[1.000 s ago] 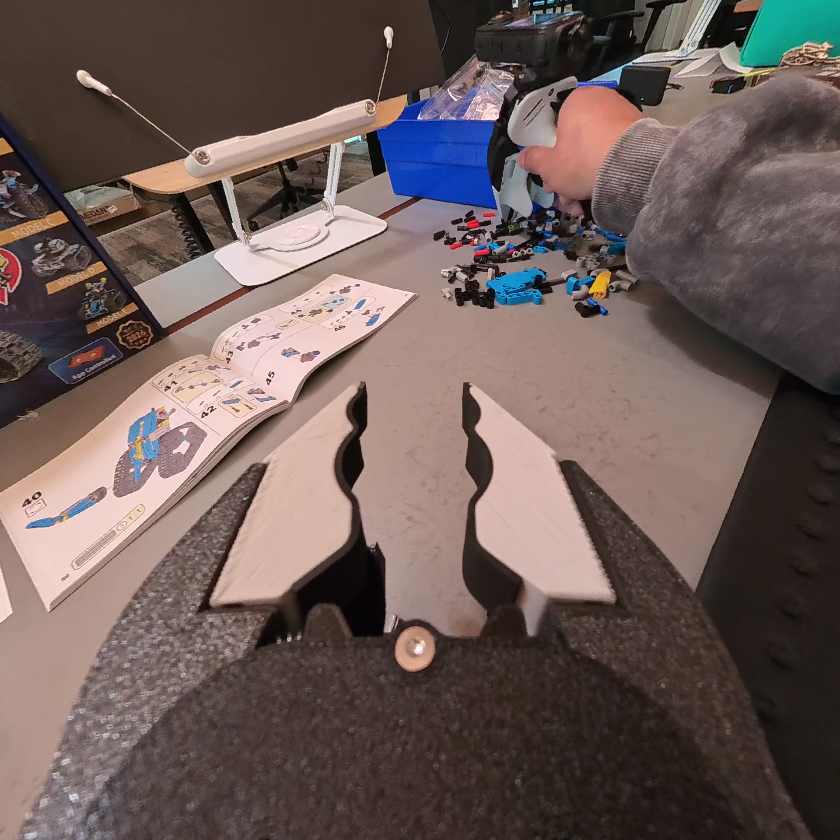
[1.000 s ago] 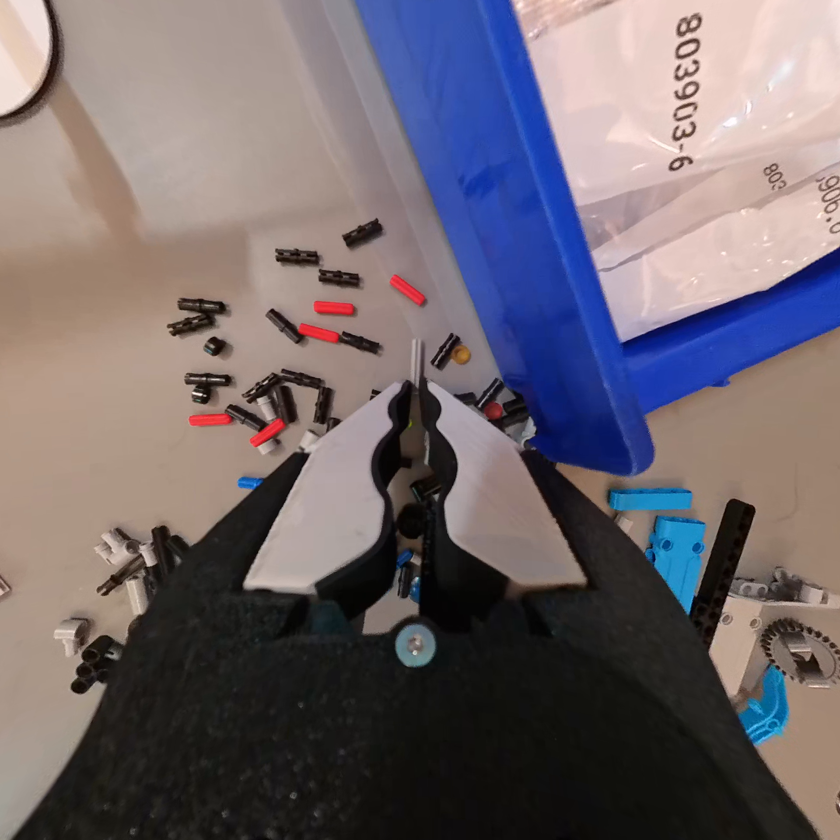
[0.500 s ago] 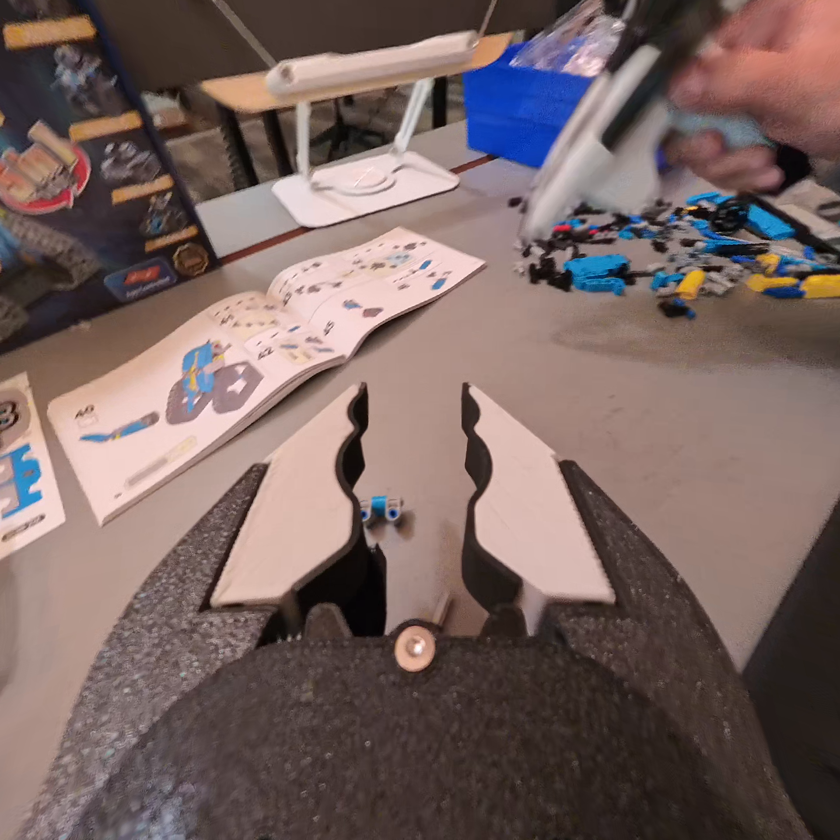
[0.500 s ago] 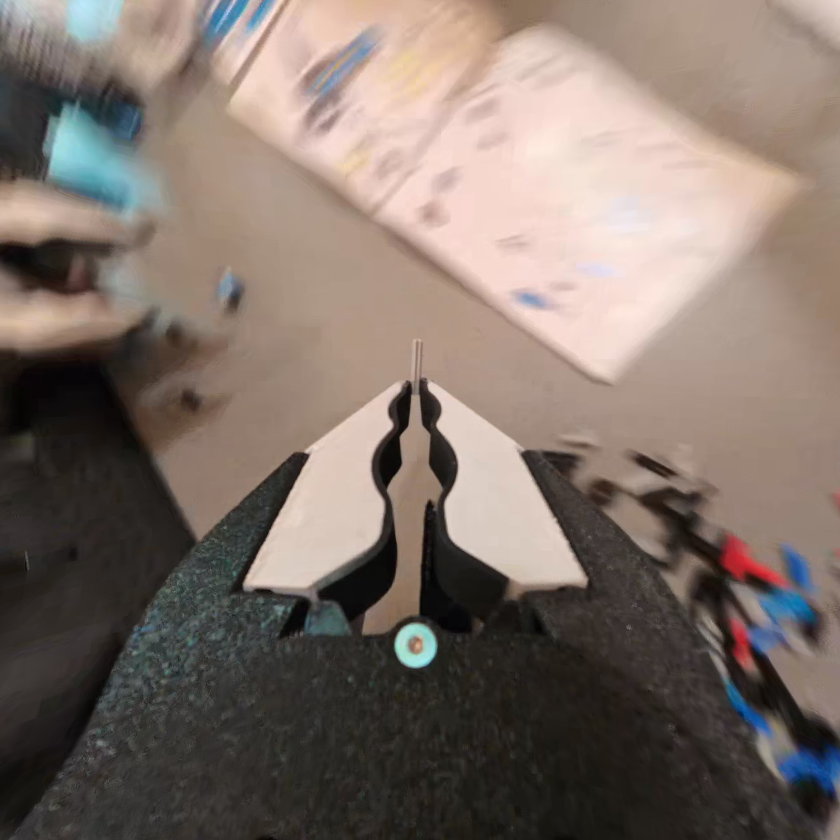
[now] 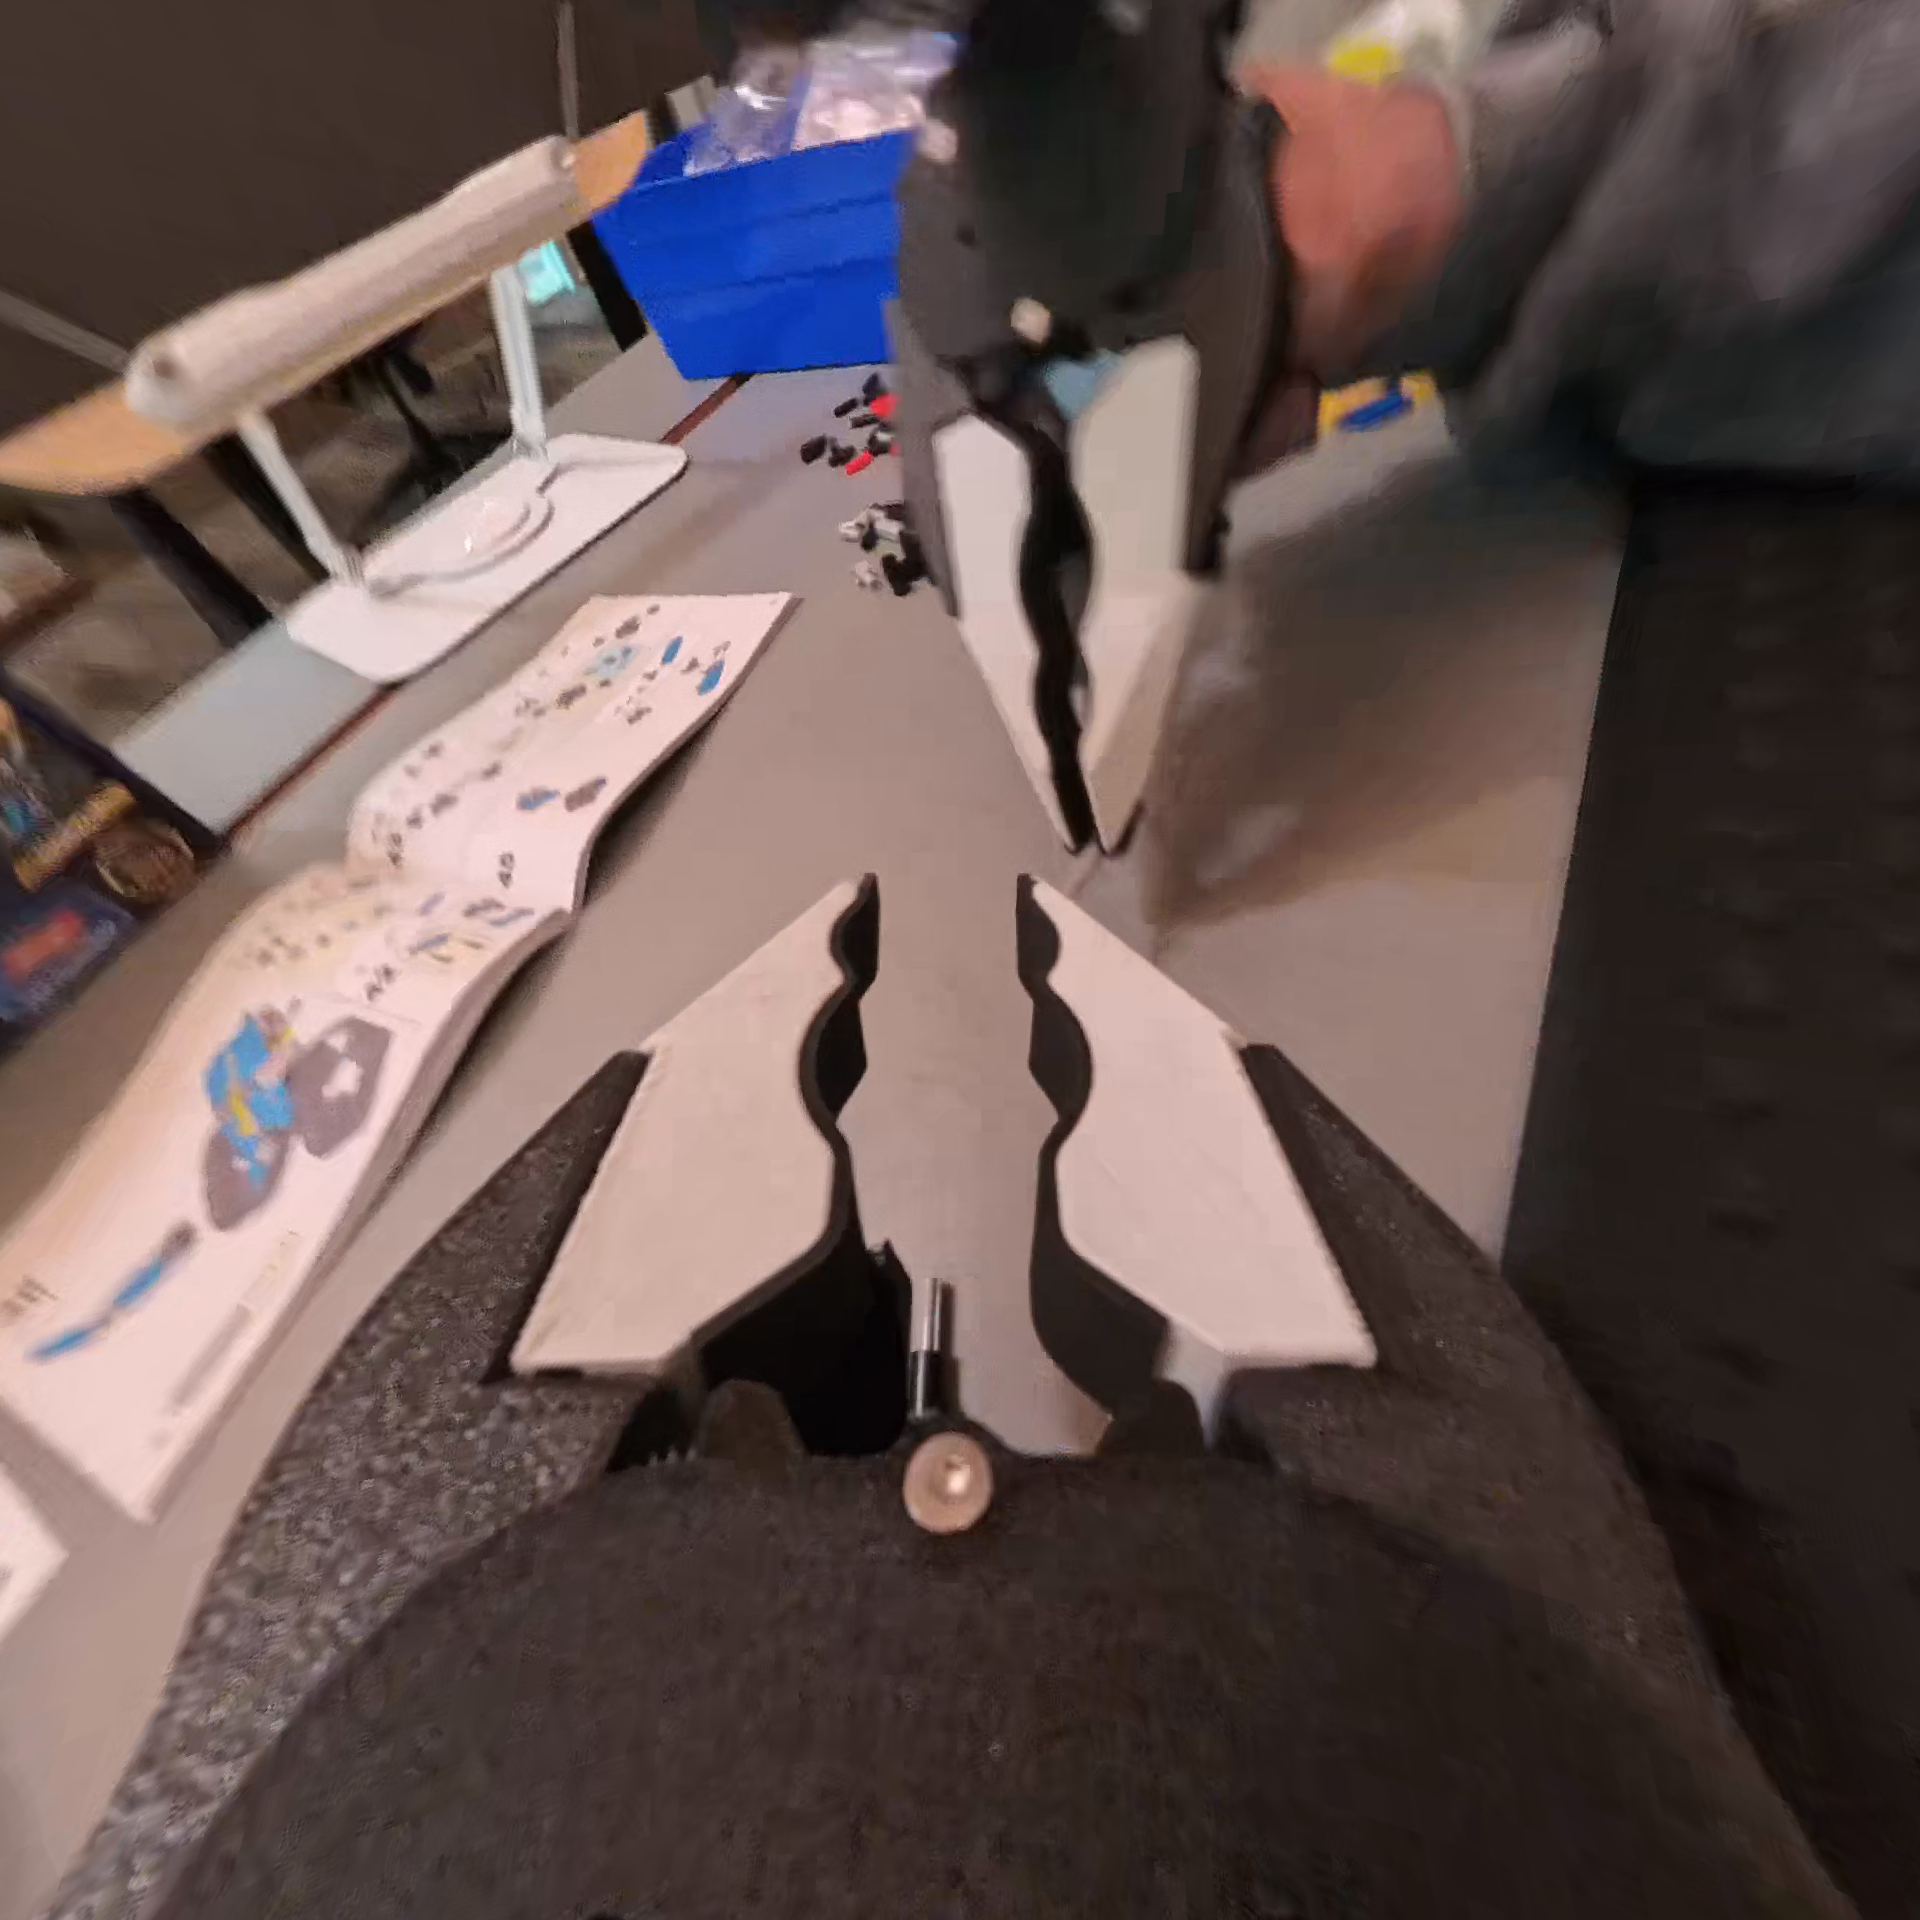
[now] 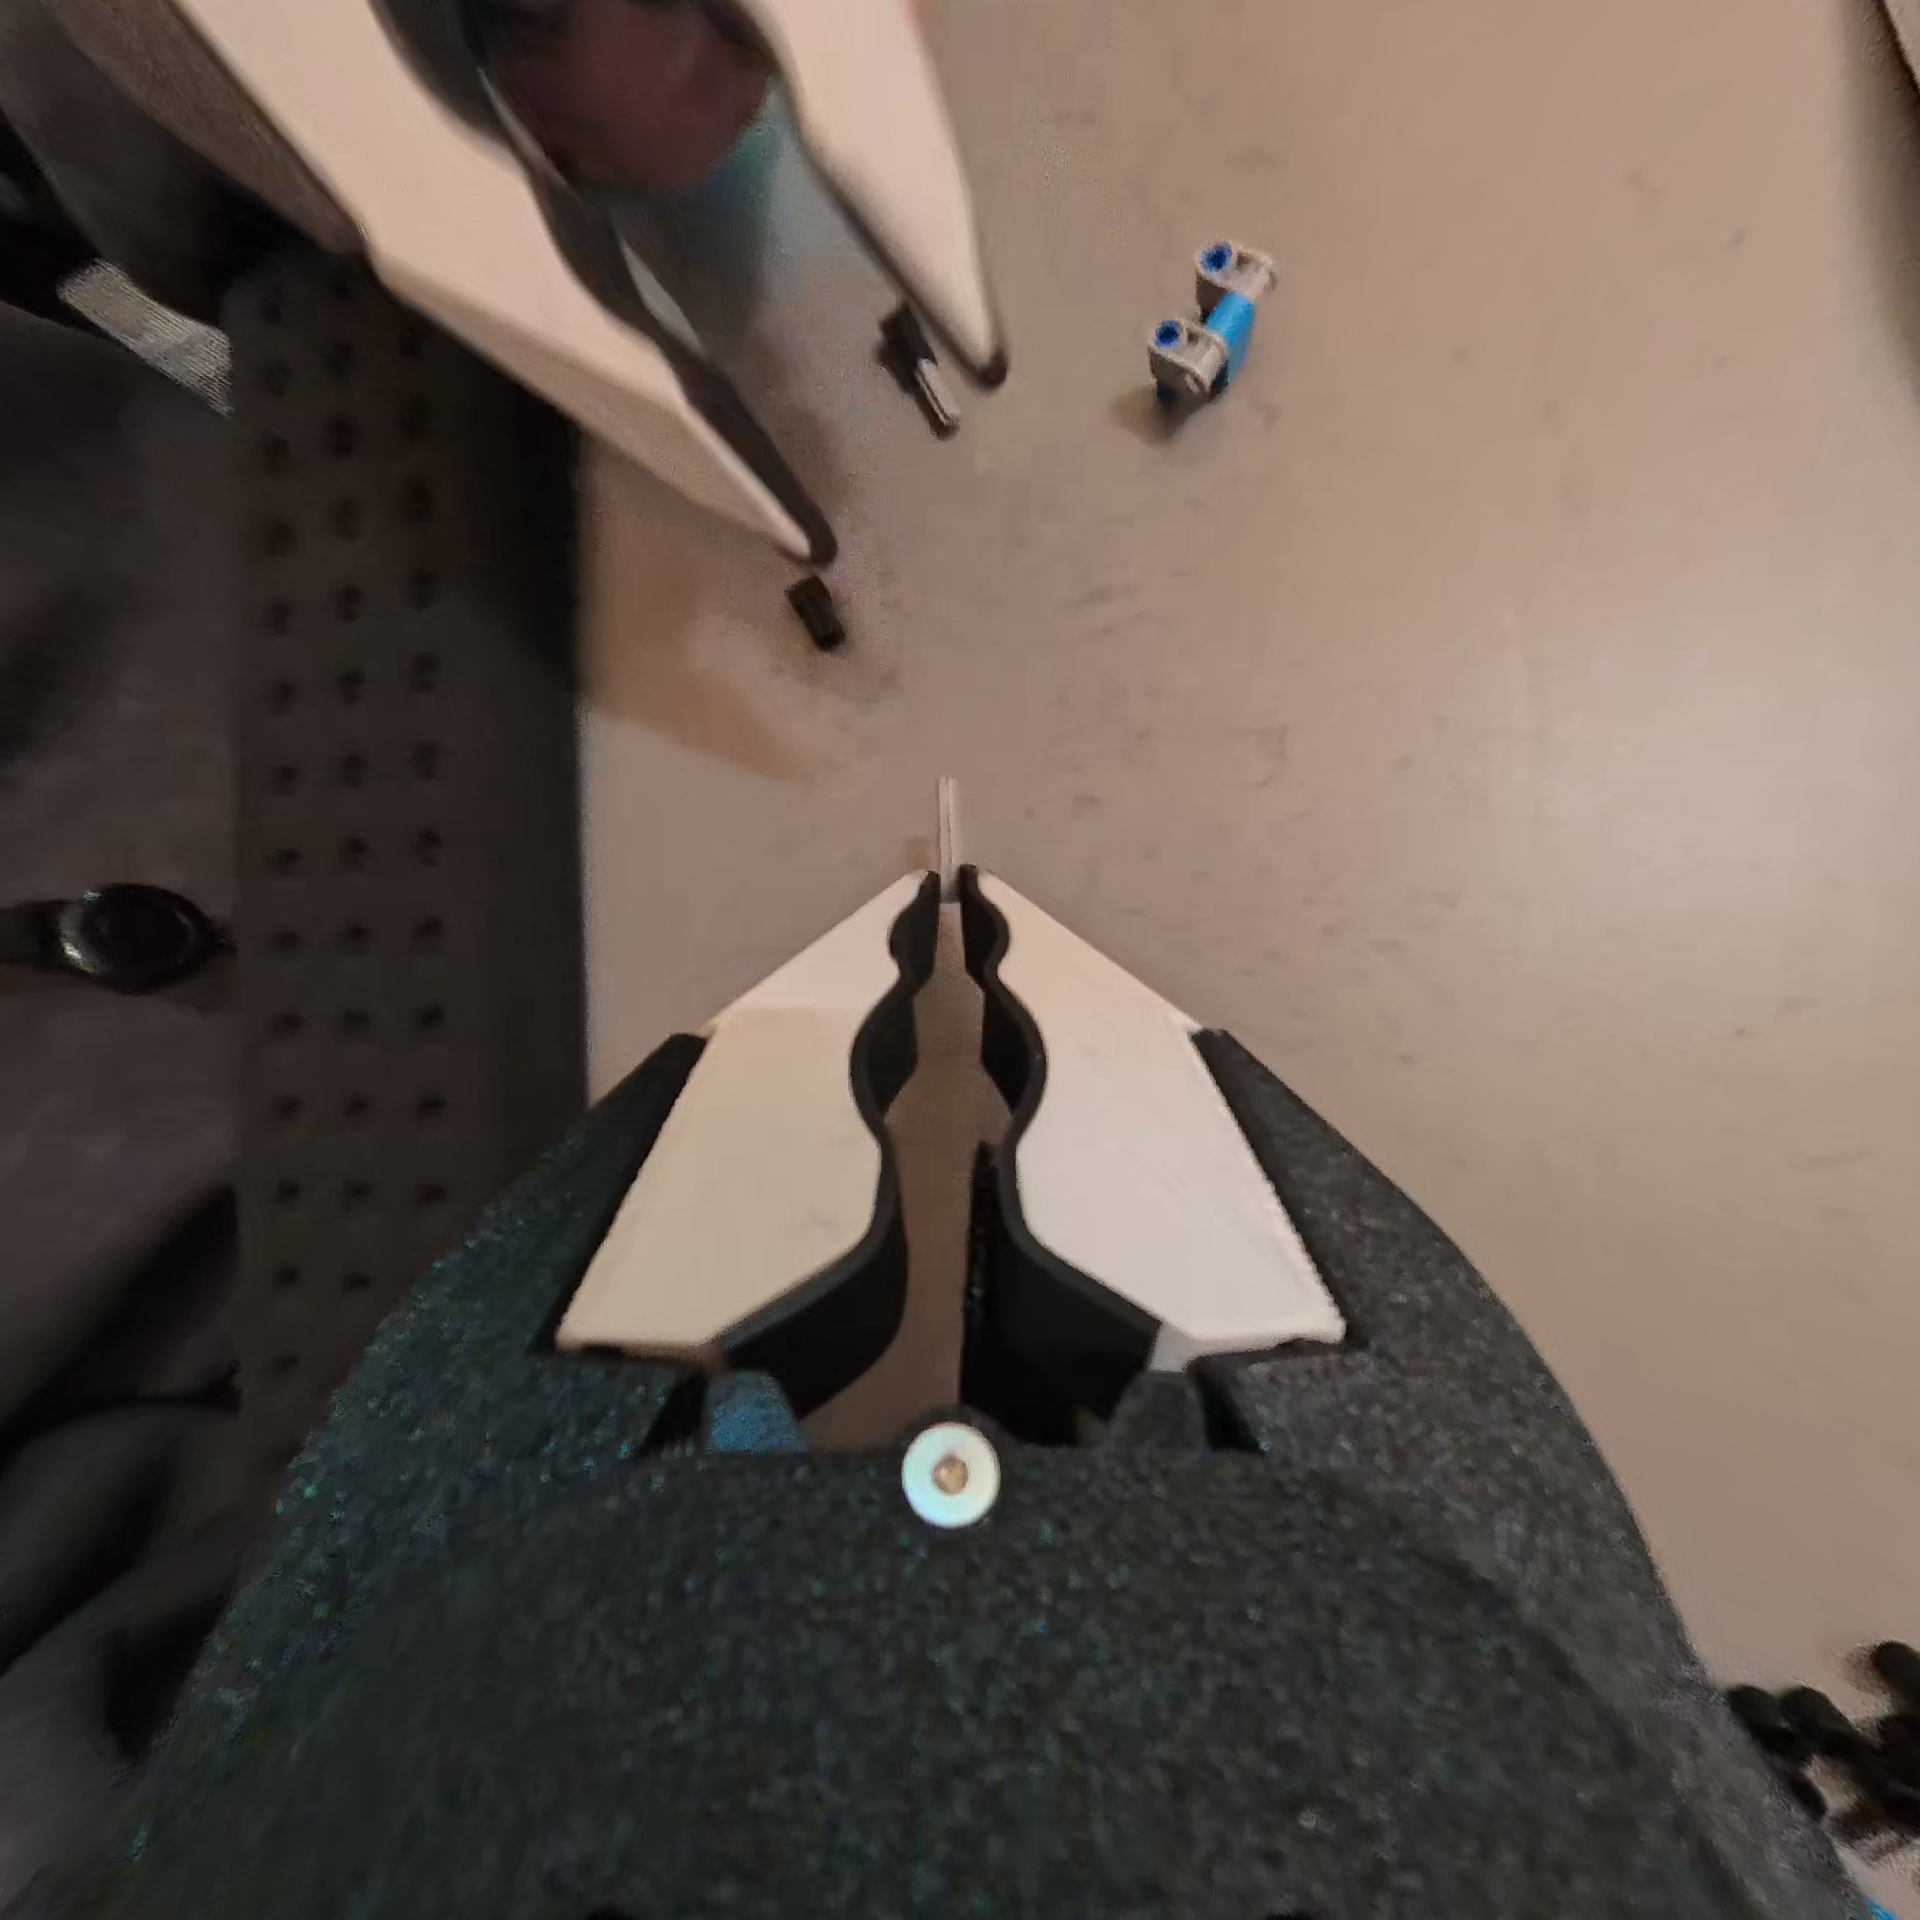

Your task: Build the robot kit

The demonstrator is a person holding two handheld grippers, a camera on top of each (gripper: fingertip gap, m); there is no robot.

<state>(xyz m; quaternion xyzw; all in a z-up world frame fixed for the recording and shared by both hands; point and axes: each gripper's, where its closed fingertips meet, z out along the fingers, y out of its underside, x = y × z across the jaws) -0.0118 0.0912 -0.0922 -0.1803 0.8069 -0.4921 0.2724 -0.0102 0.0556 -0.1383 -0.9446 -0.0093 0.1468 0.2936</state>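
Note:
My right gripper point(image 6: 945, 883) is shut on a thin light-grey rod point(image 6: 948, 826) that sticks out past its tips, just above the grey table point(image 6: 1455, 831). It also shows in the left wrist view point(image 5: 1086, 831), tips down, just ahead of my left gripper point(image 5: 945, 894). My left gripper is open and empty, low over the table, with a small black-and-grey pin point(image 5: 928, 1340) lying between its fingers. In the right wrist view my left gripper point(image 6: 904, 457) is at the upper left with black pins point(image 6: 920, 369) by its tips. A small blue-and-grey piece point(image 6: 1210, 322) lies to its right.
An open instruction booklet point(image 5: 499, 831) lies at the left, with a white desk lamp point(image 5: 488, 520) and a blue bin point(image 5: 769, 270) behind it. Loose small parts point(image 5: 873, 457) lie near the bin. A black perforated mat point(image 6: 312, 727) lines the table's near edge. There is about 6 centimeters between the tips of the two grippers.
My right gripper has carried the grey rod from the parts pile by the blue bin over to just in front of my left gripper. My left gripper has shifted and its fingers have narrowed a little.

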